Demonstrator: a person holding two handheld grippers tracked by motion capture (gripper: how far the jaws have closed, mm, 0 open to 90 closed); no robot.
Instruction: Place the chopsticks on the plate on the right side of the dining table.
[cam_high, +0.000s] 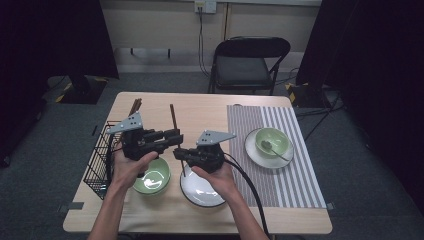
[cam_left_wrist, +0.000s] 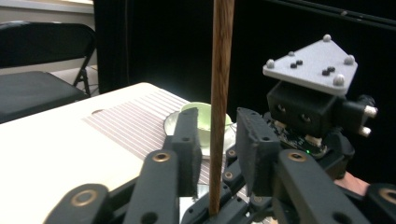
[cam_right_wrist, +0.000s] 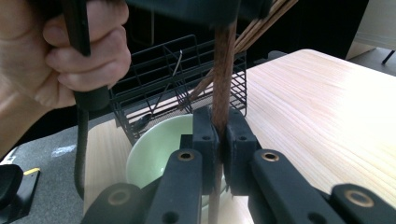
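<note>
Chopstick (cam_left_wrist: 219, 93) stands upright between both grippers: my right gripper (cam_right_wrist: 216, 135) pinches it tight to take it over, so my left gripper (cam_left_wrist: 217, 140) jaws stand spread around it.

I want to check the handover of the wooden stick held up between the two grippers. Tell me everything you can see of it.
The wooden stick is thin, straight and dark brown, with visible grain. It stands roughly upright above the table, over the white plate. The right gripper clamps it, both pads pressed against it. It also passes between the jaws of the left gripper, which stand apart from it with a gap on each side. Its top end runs out of the left gripper view.
</note>
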